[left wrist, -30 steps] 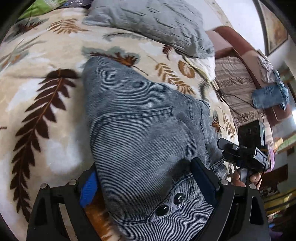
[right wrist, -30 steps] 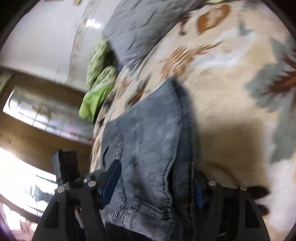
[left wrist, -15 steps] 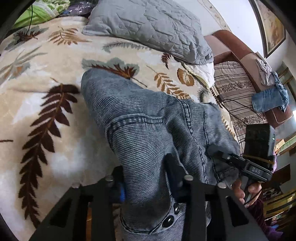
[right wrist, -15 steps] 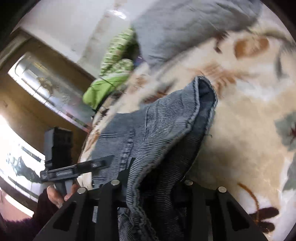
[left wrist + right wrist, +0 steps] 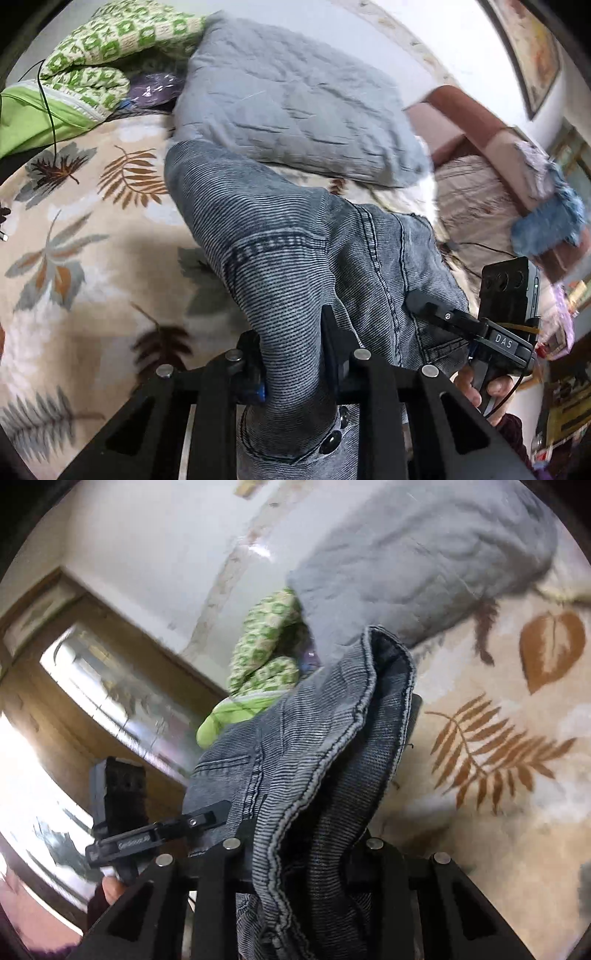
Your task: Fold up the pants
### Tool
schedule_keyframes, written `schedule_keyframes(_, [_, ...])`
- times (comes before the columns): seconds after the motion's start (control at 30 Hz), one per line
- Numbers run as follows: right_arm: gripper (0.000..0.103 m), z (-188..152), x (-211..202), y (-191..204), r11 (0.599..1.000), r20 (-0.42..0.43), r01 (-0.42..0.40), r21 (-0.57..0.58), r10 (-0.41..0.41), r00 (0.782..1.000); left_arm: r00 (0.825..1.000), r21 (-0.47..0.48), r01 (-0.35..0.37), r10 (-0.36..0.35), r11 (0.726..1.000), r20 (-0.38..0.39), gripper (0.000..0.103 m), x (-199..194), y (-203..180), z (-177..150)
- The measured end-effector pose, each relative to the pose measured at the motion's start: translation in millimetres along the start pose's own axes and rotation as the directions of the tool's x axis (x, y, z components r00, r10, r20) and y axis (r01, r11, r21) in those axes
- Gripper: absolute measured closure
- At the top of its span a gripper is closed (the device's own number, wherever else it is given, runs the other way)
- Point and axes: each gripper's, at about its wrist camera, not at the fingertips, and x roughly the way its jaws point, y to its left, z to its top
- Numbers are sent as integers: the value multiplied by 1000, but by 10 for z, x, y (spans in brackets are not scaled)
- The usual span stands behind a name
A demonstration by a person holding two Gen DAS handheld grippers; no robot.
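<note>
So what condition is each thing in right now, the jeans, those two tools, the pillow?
Jeans: bunched, lifted at the near end, far end by the pillow.
Left tool: shut on the jeans near the buttons.
Right tool: shut on a doubled fold of the jeans.
Grey pillow: lying on the bed, wrinkled.
Leaf-print blanket: spread flat under everything.

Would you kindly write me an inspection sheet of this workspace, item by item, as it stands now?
Surface: leaf-print blanket on a bed.
Job's things: grey pants, bunched, waist end raised.
Clutter: grey pillow; green patterned bedding.
Grippers: left gripper and right gripper both shut on the pants.
Cables: thin black cable over the green bedding.
Surroundings: brown sofa with blue cloth; wall picture.
</note>
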Motion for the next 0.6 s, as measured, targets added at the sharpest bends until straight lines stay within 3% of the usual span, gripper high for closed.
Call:
schedule_keyframes(0.03, [71, 35, 115, -131, 1000, -30, 3, 30, -2, 1000, 999, -5, -38, 38, 999, -20, 76, 124, 52, 20])
schedule_keyframes(0.1, [57, 34, 394, -396, 989, -127, 110, 94, -98, 987, 986, -49, -139, 134, 989, -102, 72, 483, 236, -21])
schedule_keyframes(0.13, [52, -7, 561, -565, 968, -200, 221, 123, -194, 960, 971, -62, -201, 191, 978, -141, 63, 648, 331, -70])
schedule_keyframes(0.17, [50, -33, 624, -651, 952, -226, 280, 126, -247, 942, 960, -69, -247, 235, 966, -149, 53, 763, 413, -122])
schedule_keyframes(0.2, [47, -34, 624, -661, 957, -212, 262, 123, -232, 949, 959, -87, -261, 248, 962, -136, 43, 791, 472, -168])
schedule_keyframes(0.23, [47, -13, 599, -604, 960, -206, 262, 104, -237, 950, 964, -107, -250, 237, 962, -118, 43, 773, 495, -189])
schedule_keyframes(0.27, [46, 0, 545, -502, 955, -194, 291, 58, -275, 942, 971, -137, -231, 219, 963, -100, 43, 714, 515, -217])
schedule_keyframes(0.33, [46, -6, 377, -294, 938, -135, 343, -40, -346, 929, 967, -142, -247, 235, 959, -96, 43, 607, 488, -259])
schedule_keyframes(0.47, [46, -85, -77, 62, 919, 12, 378, -111, -379, 925, 958, -108, -286, 287, 952, -13, 41, 232, 243, -393])
schedule_keyframes(0.53, [45, -175, -306, 281, 901, 105, 407, -151, -394, 913, 941, -102, -329, 335, 939, 54, 25, -71, 31, -533])
schedule_keyframes(0.57, [44, -227, -413, 423, 888, 157, 426, -174, -402, 902, 933, -101, -342, 351, 934, 85, 23, -180, -29, -587])
schedule_keyframes(0.6, [42, -279, -519, 589, 873, 213, 445, -201, -404, 890, 914, -94, -369, 380, 924, 144, 23, -362, -173, -700])
